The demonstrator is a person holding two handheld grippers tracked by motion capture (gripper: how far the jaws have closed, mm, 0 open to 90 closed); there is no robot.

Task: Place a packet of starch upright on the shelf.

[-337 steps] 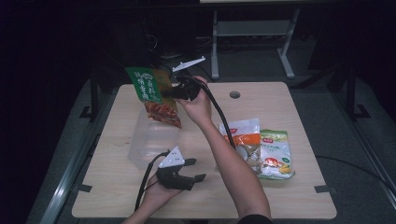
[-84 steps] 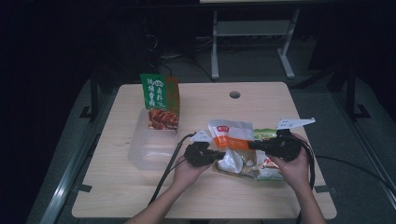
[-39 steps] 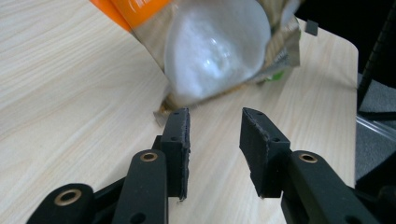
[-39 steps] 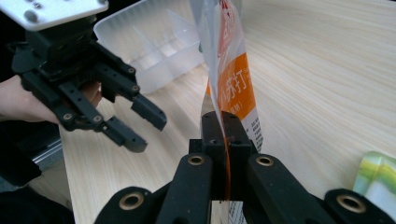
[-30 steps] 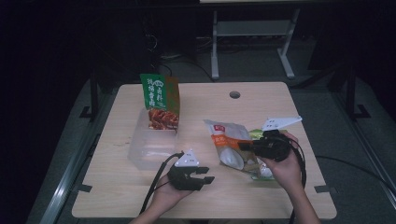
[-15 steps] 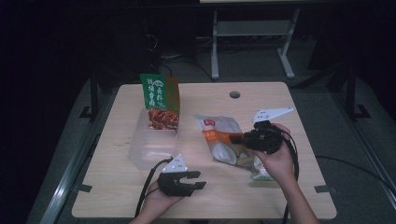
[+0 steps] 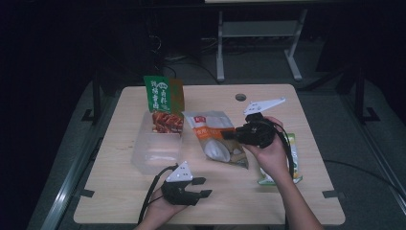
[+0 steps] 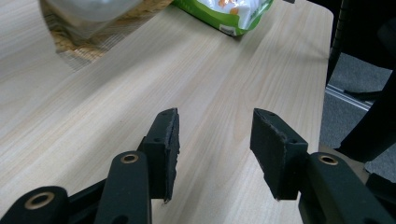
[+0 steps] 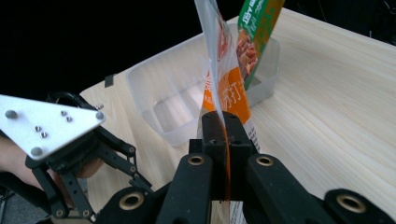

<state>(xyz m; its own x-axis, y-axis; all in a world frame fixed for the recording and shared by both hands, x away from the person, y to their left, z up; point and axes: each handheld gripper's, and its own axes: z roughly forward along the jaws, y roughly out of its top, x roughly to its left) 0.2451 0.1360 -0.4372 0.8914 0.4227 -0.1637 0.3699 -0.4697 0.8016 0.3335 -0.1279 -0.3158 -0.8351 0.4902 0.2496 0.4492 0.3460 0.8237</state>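
Orange-and-white snack pouch (image 7: 216, 140) is clamped at its edge by the right gripper (image 7: 229, 135), fingers (image 9: 219, 140) pressed together on the film. In the high view it sits over mid-worktop, just right of the clear plastic bin (image 7: 155, 146). Its long axis runs from the fingers away toward the bin; in the right gripper view the pouch (image 9: 223, 88) rises edge-on, straight up from the jaws, with the bin (image 9: 187, 100) directly behind it.

My read: the next move is into the bin, so the key relation is that the bin lies ahead and to the person's left of the right gripper, a short carry away. Right hand is the nearer and already loaded.

Green pouch (image 7: 163, 96) stands upright at the bin's far end; the near part looks free.

Left gripper (image 7: 194, 188) rests low at the near worktop edge, fingers (image 8: 163, 149) apart, nothing between them, bare wood beneath.

Another green packet (image 7: 293, 158) lies flat by the right forearm. Light wood worktop (image 7: 287, 201), dark room, metal frame (image 7: 258, 33) behind.
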